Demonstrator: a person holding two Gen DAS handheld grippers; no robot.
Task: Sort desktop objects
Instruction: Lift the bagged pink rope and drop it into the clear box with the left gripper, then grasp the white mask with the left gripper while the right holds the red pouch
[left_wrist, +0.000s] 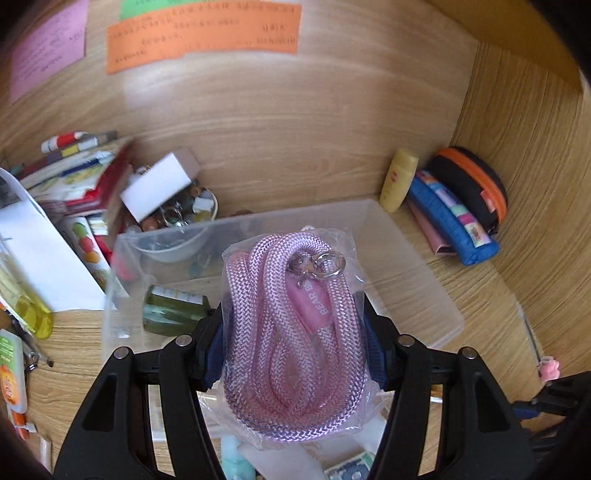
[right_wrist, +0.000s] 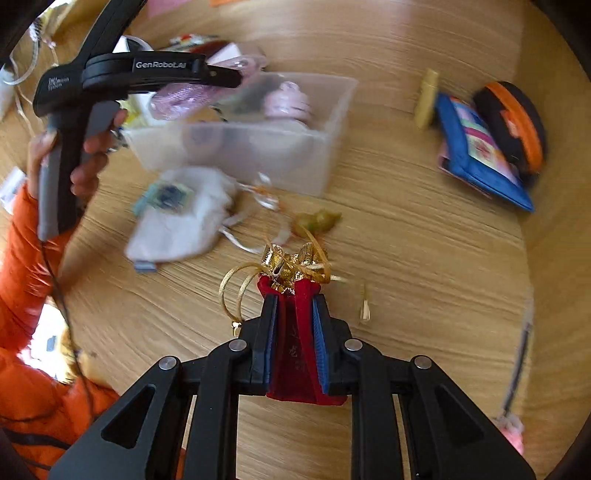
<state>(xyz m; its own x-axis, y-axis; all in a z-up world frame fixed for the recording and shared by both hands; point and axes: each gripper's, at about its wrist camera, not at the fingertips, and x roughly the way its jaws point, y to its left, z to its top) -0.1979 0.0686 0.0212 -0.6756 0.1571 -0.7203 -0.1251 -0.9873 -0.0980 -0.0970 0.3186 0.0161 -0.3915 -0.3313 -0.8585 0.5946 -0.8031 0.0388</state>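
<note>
Plainly, "GenRobot.AI" is printed in white on the black body of your left claw (right_wrist: 236, 79), and a pink tag reading "BEAR B…" lies among the coils of the braided pink rope (left_wrist: 295, 332), sealed in a clear plastic bag, which that claw grips above the translucent plastic bin (left_wrist: 417, 291). Your right claw (right_wrist: 294, 314) is clamped on a red velvet pouch (right_wrist: 295, 354) with a gold-foil neck and gold ribbon, held over the wood-grain table (right_wrist: 424, 258).
</note>
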